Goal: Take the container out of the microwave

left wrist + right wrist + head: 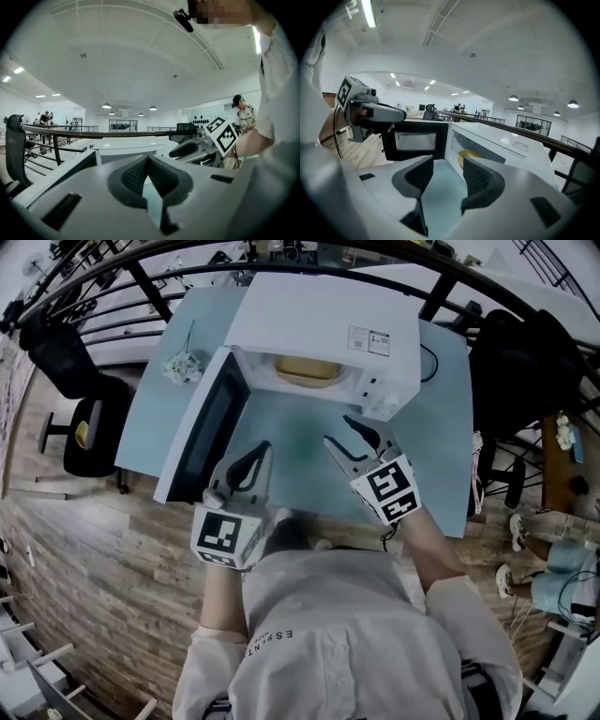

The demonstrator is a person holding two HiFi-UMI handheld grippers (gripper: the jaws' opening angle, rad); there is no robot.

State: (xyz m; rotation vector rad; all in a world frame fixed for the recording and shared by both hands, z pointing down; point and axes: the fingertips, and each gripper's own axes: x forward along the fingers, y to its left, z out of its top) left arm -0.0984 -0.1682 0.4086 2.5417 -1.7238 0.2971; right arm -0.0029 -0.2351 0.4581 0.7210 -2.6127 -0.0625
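The container, a shallow yellow dish, sits on the floor of the microwave, just inside its mouth. We read its long axis as running across the mouth, side to side, so that one long edge faces outward. The microwave's door stands fully open. It is hinged at the microwave's left side and swung out over the table, which leaves the way into the mouth unobstructed.

In front of the mouth, the right gripper hovers over the table with its jaws spread wide and nothing between them. In its own view the container appears past the gap between the pads, slightly toward the right-hand pad, so the tool already points roughly into the mouth. The left gripper hangs farther out from the mouth, near the door's free edge. Its pads meet at the tips and hold nothing.

We judge the right gripper to be the nearer of the two and the better aligned. The container lies ahead of it and a little toward the hinge side. We expect the coming move to be a forward reach into the mouth, with the jaws set over the near long rim.
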